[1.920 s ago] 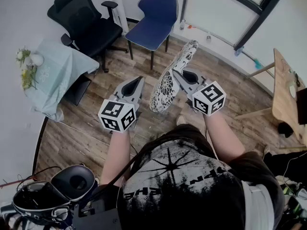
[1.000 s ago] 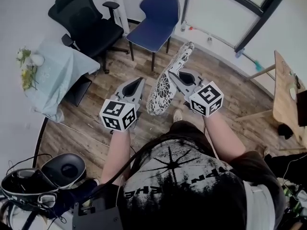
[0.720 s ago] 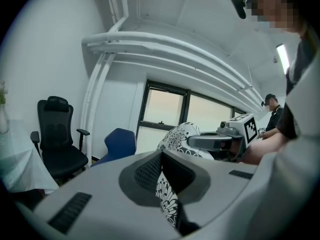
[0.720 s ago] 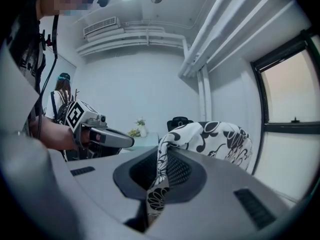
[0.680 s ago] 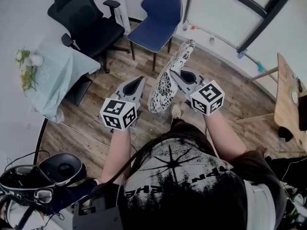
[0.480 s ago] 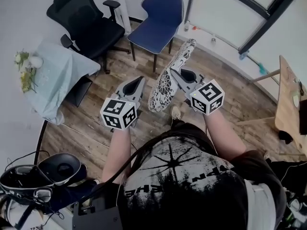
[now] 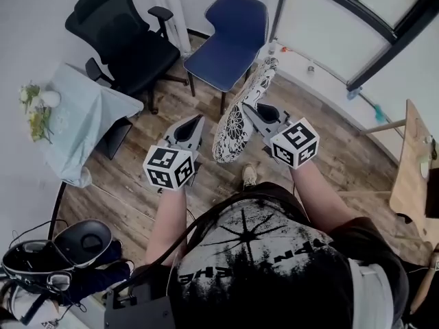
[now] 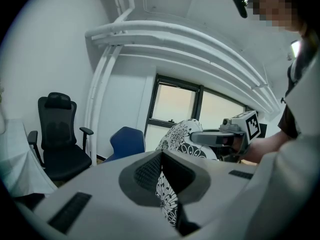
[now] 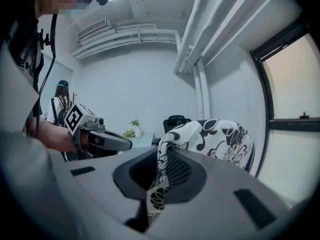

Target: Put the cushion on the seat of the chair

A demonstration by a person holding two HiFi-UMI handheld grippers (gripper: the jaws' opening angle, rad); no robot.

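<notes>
While you hold it up on the near side of the blue chair (image 7: 230,36), the floral cushion (image 7: 241,115) stands on edge in the air above the wooden floor (image 7: 130,190). It is tilted, with its top end toward the chair and apart from the seat. Your right gripper (image 7: 252,107) is clamped tight on the cover partway up one side. Your left gripper (image 7: 197,120) pinches a thin fold of the same patterned fabric near the lower end, jaws almost together.

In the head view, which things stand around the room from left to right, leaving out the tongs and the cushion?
flowers → black office chair → blue chair → wooden table
</notes>
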